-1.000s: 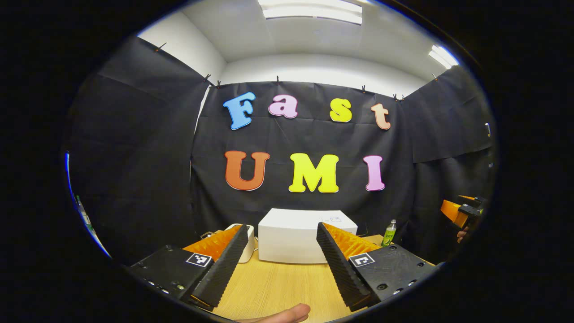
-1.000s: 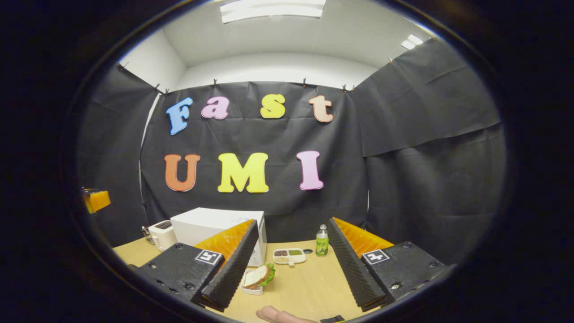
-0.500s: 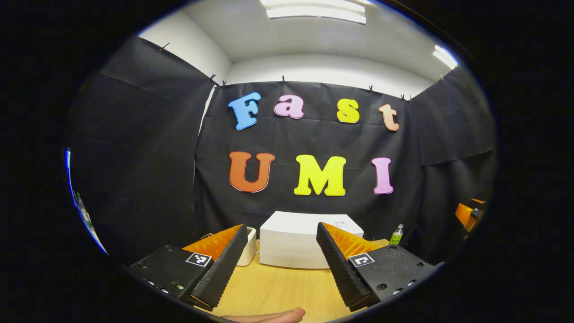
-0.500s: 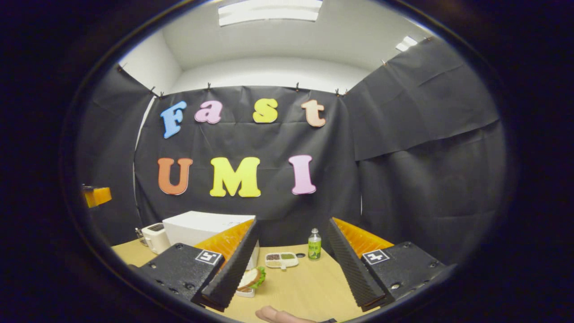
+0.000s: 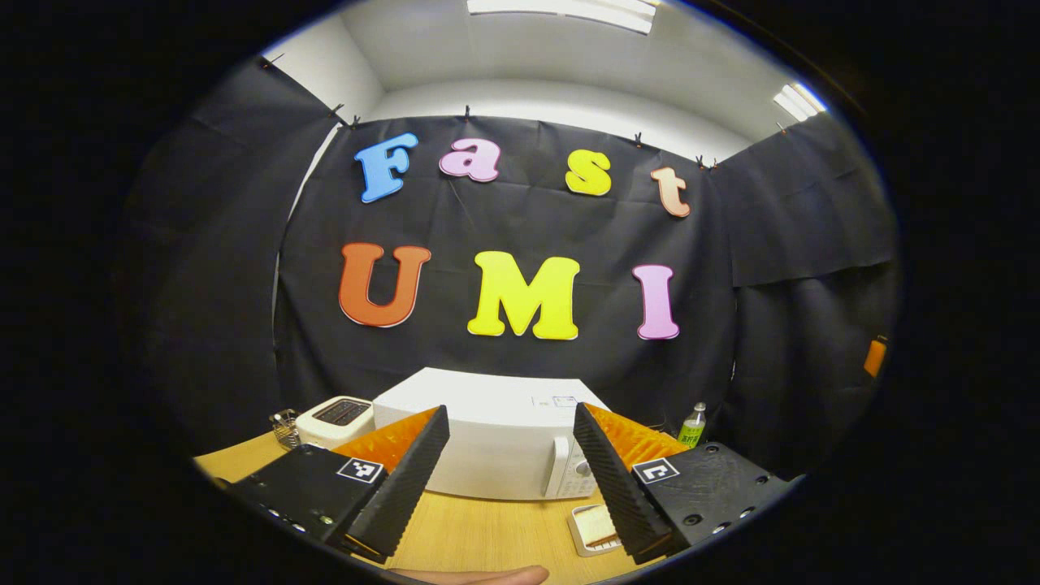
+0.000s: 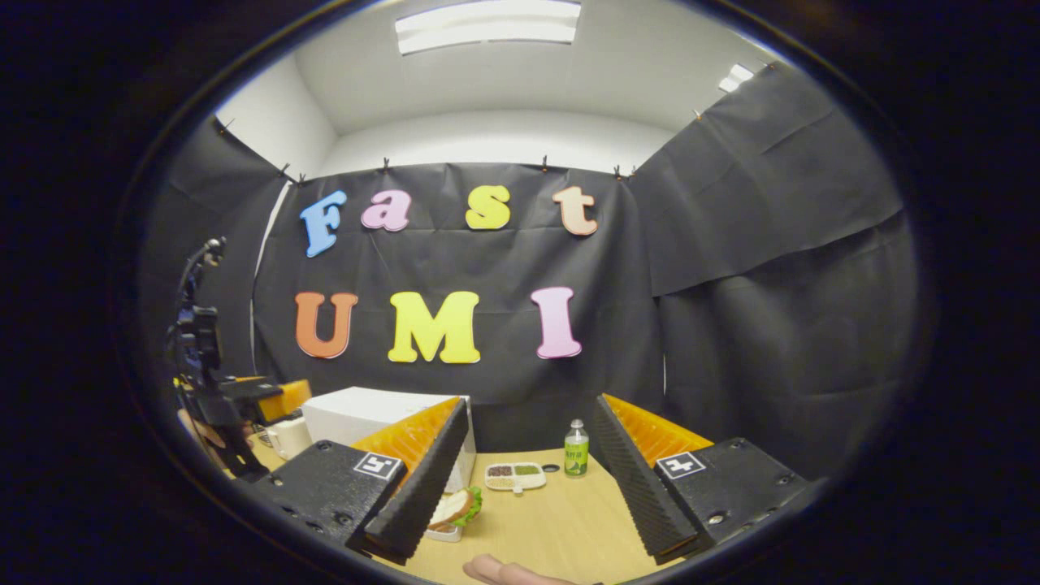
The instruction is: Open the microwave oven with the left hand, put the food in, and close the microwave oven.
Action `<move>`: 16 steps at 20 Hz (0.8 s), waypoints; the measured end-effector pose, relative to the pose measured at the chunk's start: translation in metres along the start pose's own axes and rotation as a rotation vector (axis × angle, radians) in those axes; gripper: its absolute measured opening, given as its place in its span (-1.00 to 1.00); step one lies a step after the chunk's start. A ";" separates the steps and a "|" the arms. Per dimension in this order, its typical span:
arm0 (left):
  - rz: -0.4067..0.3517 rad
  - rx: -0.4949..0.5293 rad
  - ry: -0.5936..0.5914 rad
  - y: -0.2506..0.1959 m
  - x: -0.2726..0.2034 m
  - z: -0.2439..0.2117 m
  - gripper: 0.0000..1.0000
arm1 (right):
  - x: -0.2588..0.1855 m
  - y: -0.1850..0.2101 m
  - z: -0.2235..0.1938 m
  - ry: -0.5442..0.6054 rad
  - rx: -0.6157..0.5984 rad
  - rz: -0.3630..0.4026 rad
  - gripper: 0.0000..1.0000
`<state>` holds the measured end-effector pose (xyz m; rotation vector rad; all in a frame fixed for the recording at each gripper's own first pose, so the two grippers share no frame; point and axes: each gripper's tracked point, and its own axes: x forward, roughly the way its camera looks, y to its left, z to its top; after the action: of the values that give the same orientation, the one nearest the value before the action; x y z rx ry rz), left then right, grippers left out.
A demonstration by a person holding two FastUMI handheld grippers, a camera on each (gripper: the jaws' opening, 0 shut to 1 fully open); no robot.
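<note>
Hovering above the wooden table point(image 5: 479, 532), the left gripper point(image 5: 508, 475) has its fingers spread wide and holds nothing; it faces the white microwave oven point(image 5: 487, 439), whose door is closed. A toaster point(image 5: 333, 421) stands just beside the oven, and a green bottle point(image 5: 692, 426) sits toward the other side. In the right gripper view, the right gripper point(image 6: 524, 479) is likewise wide apart and empty. The sandwich point(image 6: 455, 508) lies in a small white dish point(image 6: 443, 532) on the table near the oven's front corner, with a compartment snack tray point(image 6: 515, 476) farther back.
</note>
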<state>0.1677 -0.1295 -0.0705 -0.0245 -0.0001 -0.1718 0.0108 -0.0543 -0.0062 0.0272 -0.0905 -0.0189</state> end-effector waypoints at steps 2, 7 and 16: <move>-0.033 0.014 0.026 -0.021 0.031 -0.026 0.89 | 0.001 -0.006 -0.002 -0.007 0.003 0.000 0.98; -0.053 0.015 0.090 -0.050 0.100 -0.095 0.89 | 0.007 -0.021 -0.017 -0.003 0.004 0.015 0.96; -0.019 0.018 0.195 -0.057 0.171 -0.185 0.60 | 0.030 -0.064 -0.063 0.071 0.027 -0.021 0.96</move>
<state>0.3258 -0.2193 -0.2542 0.0100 0.1930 -0.1929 0.0452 -0.1171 -0.0677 0.0562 -0.0193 -0.0375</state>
